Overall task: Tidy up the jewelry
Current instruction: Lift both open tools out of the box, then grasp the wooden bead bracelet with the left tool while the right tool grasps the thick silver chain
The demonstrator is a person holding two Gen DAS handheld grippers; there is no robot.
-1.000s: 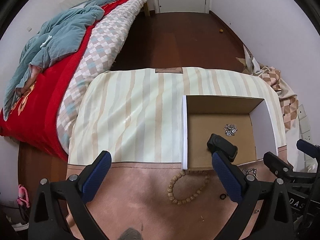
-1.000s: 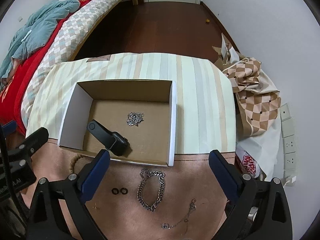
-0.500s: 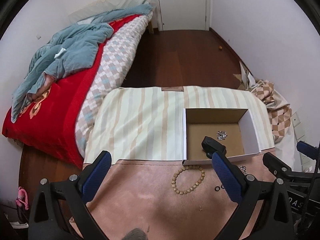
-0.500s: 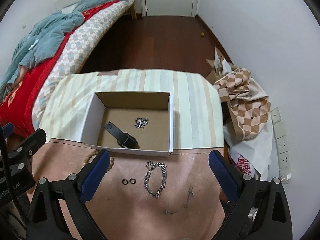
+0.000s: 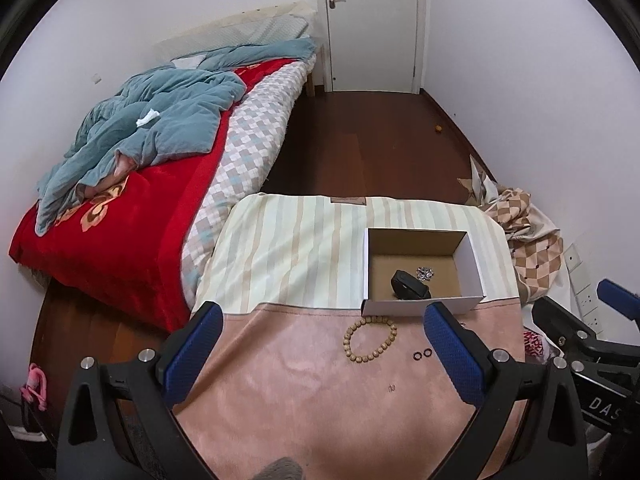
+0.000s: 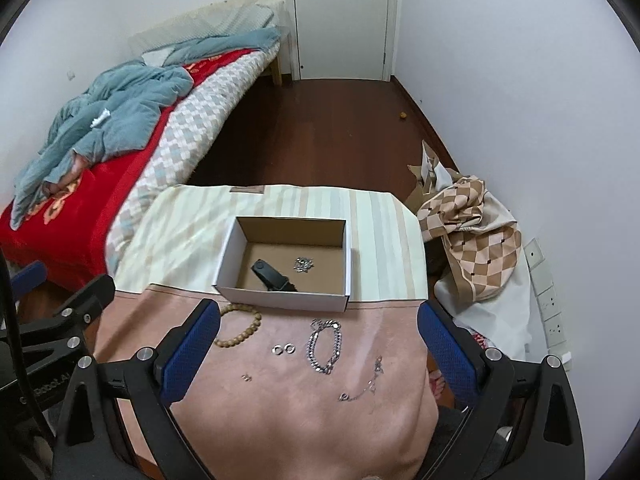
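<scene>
Beads (image 6: 240, 326) in a wooden ring lie on the pink cloth (image 6: 280, 400), left, near the box (image 6: 280, 298); two small rings (image 6: 282, 348), then a silver chain (image 6: 325, 346), lie further right; both grippers, left (image 5: 322, 354) and right (image 6: 318, 354), hang wide open, holding nothing.

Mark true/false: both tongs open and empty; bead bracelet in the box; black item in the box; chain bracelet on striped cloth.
1. Left tongs and right tongs are open and empty. True.
2. The bead bracelet lies in the box. False: it lies on the pink cloth in front of it.
3. A black item lies in the box. True.
4. The chain bracelet lies on striped cloth. False: on the pink cloth.
</scene>
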